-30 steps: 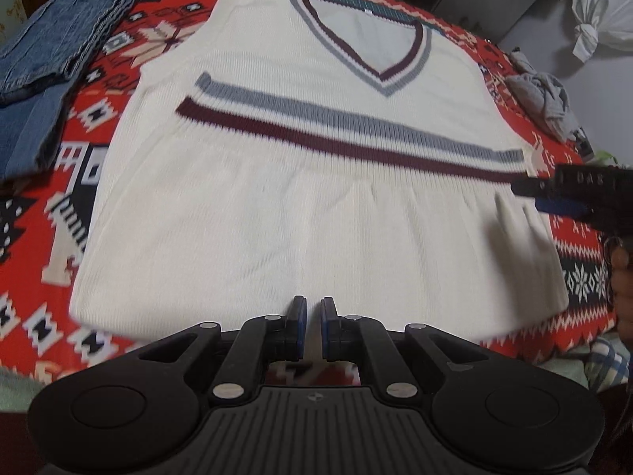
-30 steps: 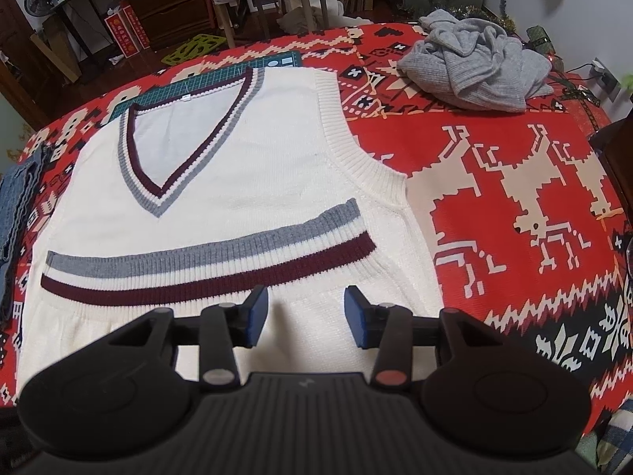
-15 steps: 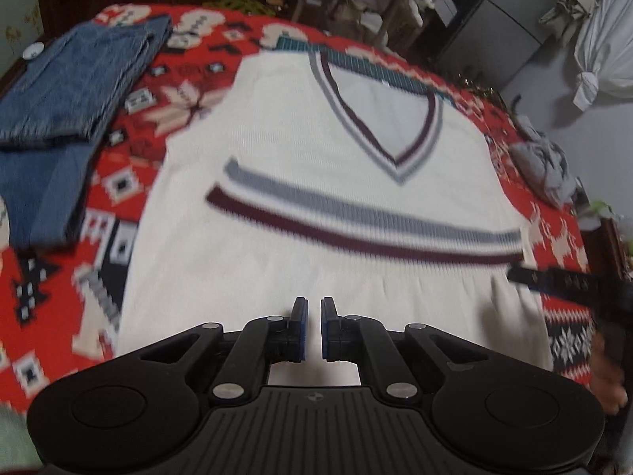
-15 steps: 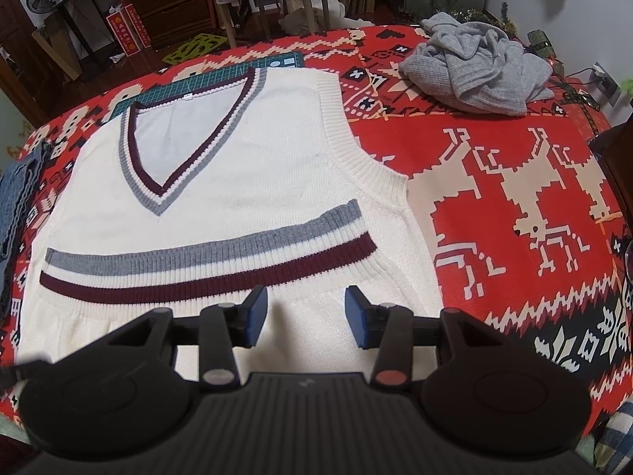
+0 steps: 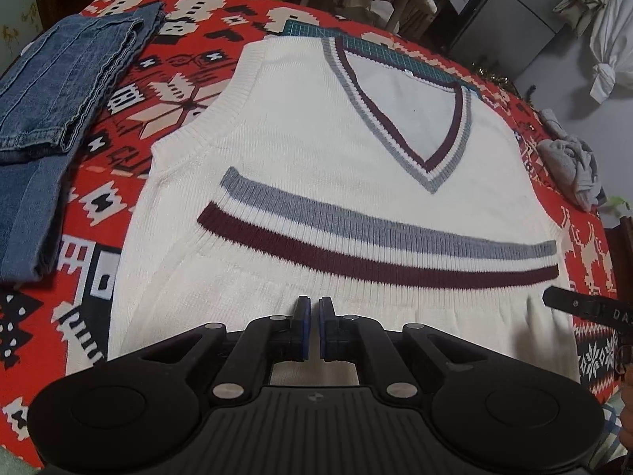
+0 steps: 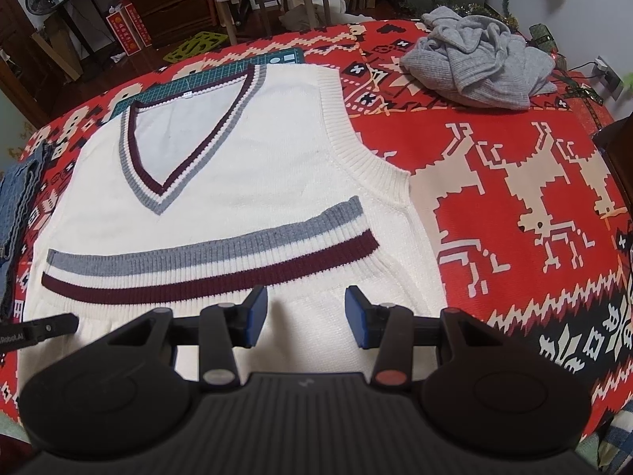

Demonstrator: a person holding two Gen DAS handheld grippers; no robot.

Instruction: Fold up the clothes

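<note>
on the red patterned cloth [image 6: 514,206] the white vest [image 5: 316,150] lies flat, neck far and hem near me, running straight away from both tongs, so i see my left gripper [image 5: 312,326] nearly shut on nothing and my right gripper [image 6: 306,316] wide, both over its near end.

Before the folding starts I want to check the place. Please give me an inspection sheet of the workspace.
Surface: red patterned cloth, green mat under the collar.
Job's things: white vest flat, front up; folded jeans to its left.
Clutter: grey garment crumpled, far right.
Grippers: left claw nearly shut, empty, over the hem; right claw open, empty.
Cables: cord and wall plug past the grey garment.
Surroundings: wooden furniture, chair legs, red boxes.
</note>
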